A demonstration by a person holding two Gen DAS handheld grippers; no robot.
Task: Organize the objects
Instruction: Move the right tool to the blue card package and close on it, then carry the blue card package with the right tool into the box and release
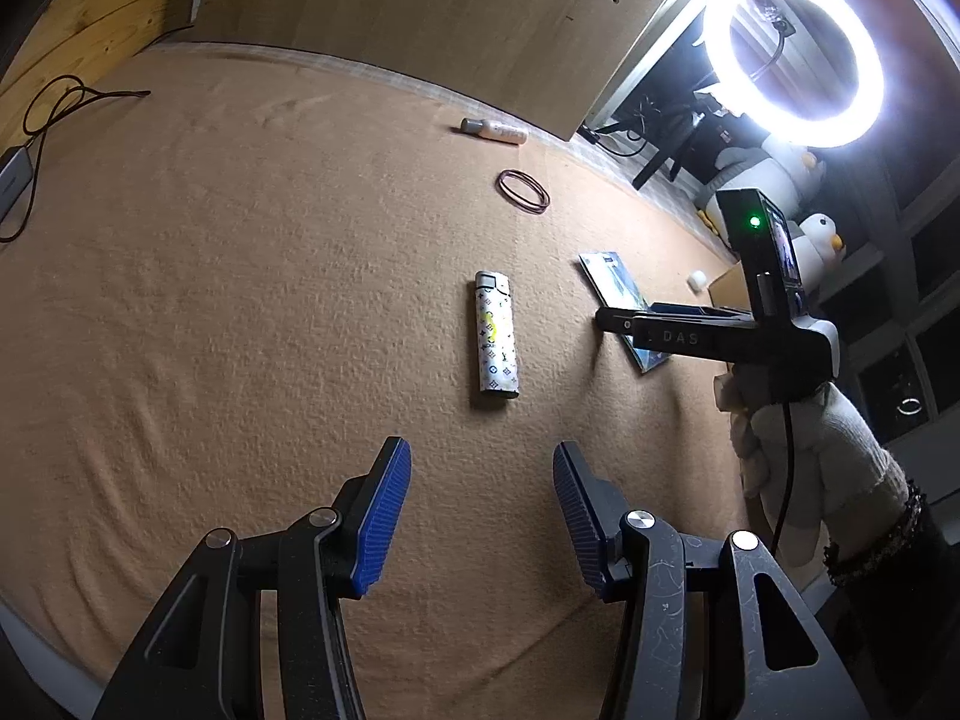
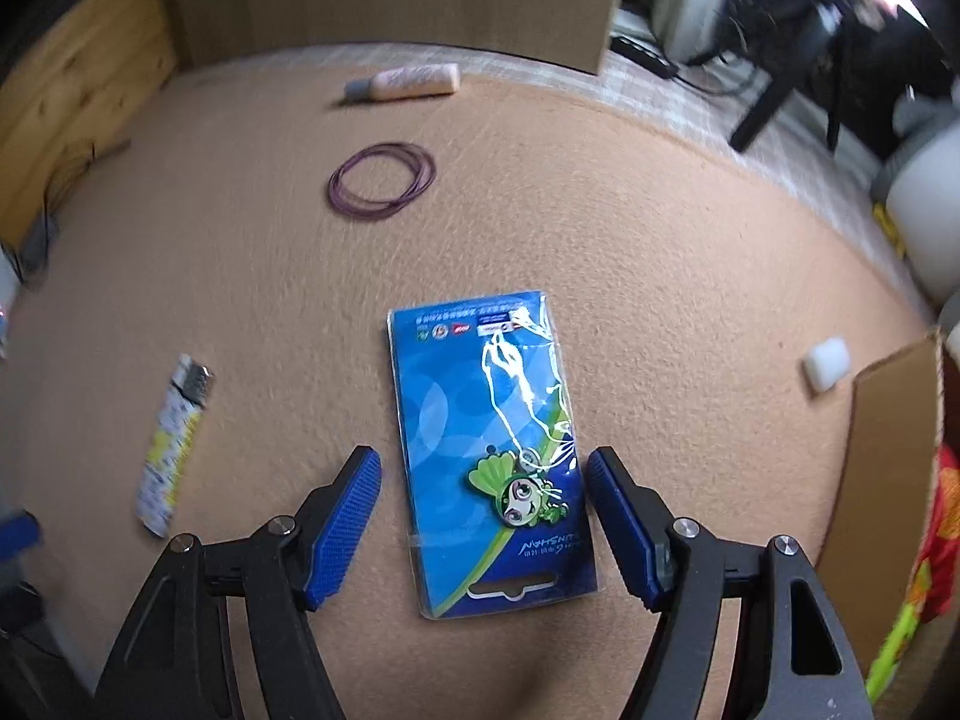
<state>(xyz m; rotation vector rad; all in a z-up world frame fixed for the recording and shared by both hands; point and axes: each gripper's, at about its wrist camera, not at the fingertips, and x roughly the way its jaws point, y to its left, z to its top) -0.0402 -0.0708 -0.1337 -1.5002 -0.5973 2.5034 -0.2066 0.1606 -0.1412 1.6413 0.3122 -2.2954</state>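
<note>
A blue carded package with a green cartoon charm lies flat on the tan blanket. My right gripper points down over its lower half. It is open, with one blue pad on each side of the card and a small gap at each edge. In the left wrist view the same gripper, held by a gloved hand, hides part of the package. My left gripper hangs open and empty, just short of a white patterned lighter that lies lengthwise.
Purple rubber bands and a small pink bottle lie farther back. A white block sits beside an open cardboard box at the right. A ring light glares at the upper right, and a cable trails at the left.
</note>
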